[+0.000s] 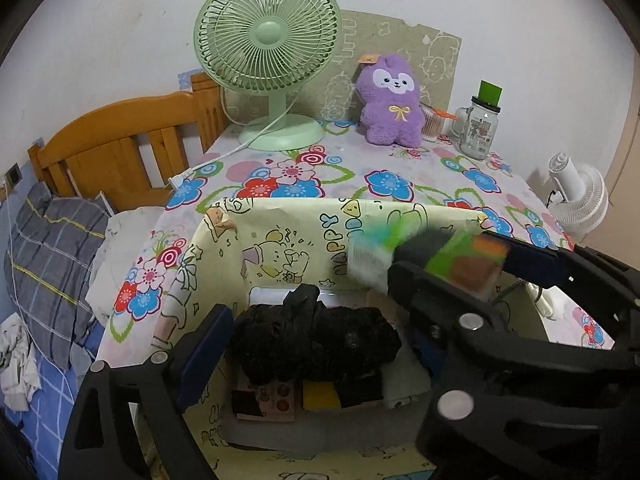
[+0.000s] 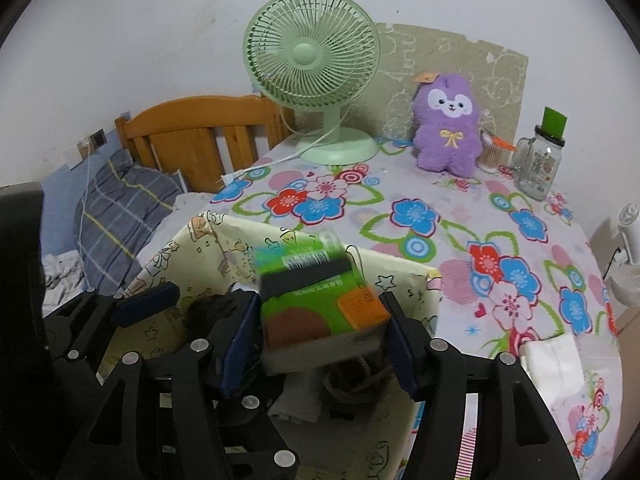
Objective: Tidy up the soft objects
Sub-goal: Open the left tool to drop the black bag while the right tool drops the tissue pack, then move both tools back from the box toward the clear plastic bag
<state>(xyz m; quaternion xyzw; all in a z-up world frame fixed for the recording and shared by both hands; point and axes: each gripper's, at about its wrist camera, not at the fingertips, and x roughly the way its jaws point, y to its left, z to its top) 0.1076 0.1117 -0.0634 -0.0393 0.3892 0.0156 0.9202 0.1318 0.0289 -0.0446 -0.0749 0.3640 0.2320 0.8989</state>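
Observation:
A box (image 1: 280, 240) wrapped in yellow cartoon paper stands at the near edge of the flowered table. Inside it lies a black plush toy (image 1: 312, 340) on folded cloths and a yellow sponge (image 1: 320, 396). My left gripper (image 1: 316, 332) is open and straddles the black plush, its pads clear of it. My right gripper (image 2: 320, 304) hangs over the box's right half with a green tissue pack (image 2: 320, 312) between its fingers. The pack is blurred and a gap shows at the left pad (image 2: 236, 340), so the gripper is open. A purple plush (image 2: 448, 128) sits upright at the table's back.
A green desk fan (image 1: 268, 40) stands at the back, its cord trailing left. A glass jar (image 1: 478, 128) and a cotton-swab cup stand to the right of the purple plush. A white tissue stack (image 2: 552, 364) lies right of the box. Off the table's left edge is a bed with a wooden headboard (image 1: 120, 140).

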